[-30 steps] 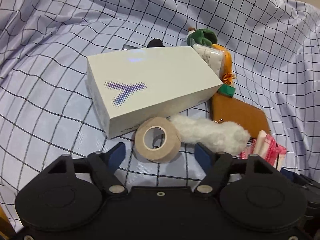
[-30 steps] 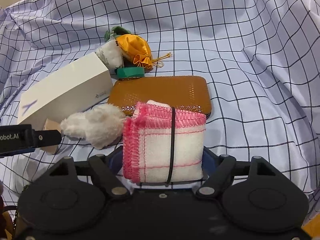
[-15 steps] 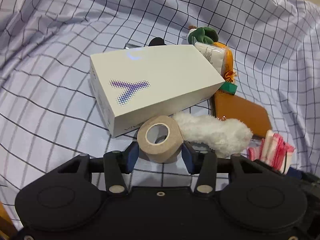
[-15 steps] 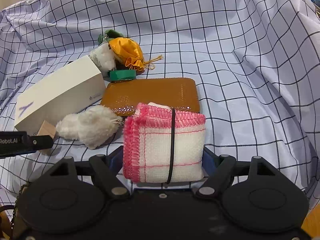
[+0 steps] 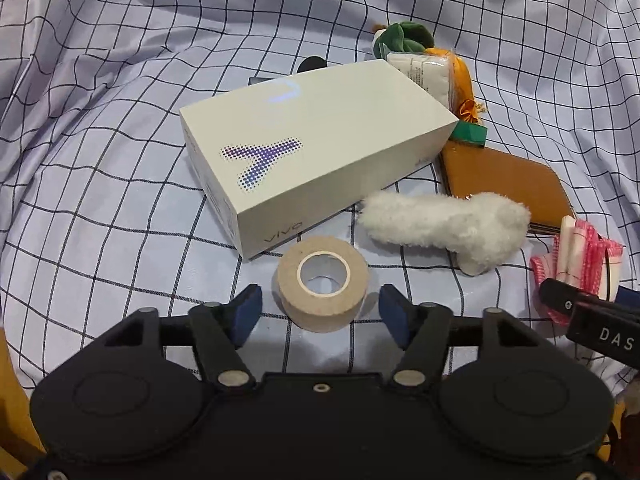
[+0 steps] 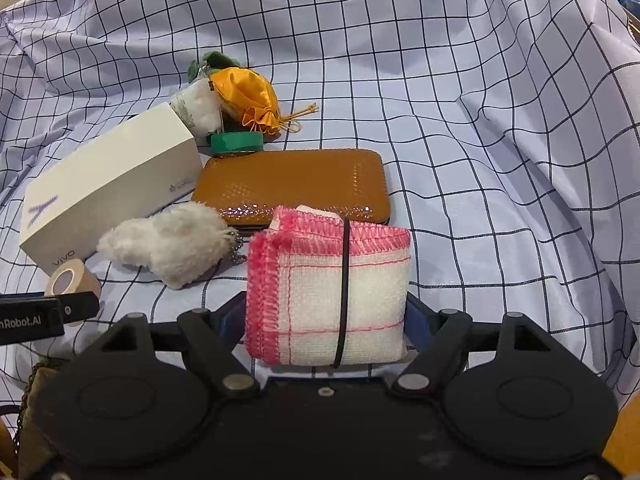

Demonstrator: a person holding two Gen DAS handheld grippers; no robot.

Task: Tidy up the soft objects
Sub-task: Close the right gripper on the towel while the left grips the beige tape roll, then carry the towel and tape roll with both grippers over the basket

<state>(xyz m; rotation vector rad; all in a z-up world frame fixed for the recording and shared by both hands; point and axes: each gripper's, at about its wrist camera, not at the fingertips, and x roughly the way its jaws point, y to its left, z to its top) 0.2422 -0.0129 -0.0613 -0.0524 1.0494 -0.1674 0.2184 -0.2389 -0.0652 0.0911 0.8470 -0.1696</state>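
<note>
A beige tape roll lies on the checked sheet between the blue pads of my left gripper. Its jaws are opening, with a gap on each side of the roll. My right gripper is shut on a folded white cloth with pink edging, bound by a black band. A white fluffy toy lies just right of the roll, and in the right wrist view this toy sits left of the cloth. The held cloth shows at the right edge of the left wrist view.
A white phone box lies behind the roll, and a brown wallet behind the cloth. Further back sit an orange pouch, a green tape ring, a cotton packet and a green plush. The sheet rises in folds around.
My left gripper closed its pads onto the tape roll, then spread them again, leaving the roll on the sheet. The right gripper kept still with the cloth.
</note>
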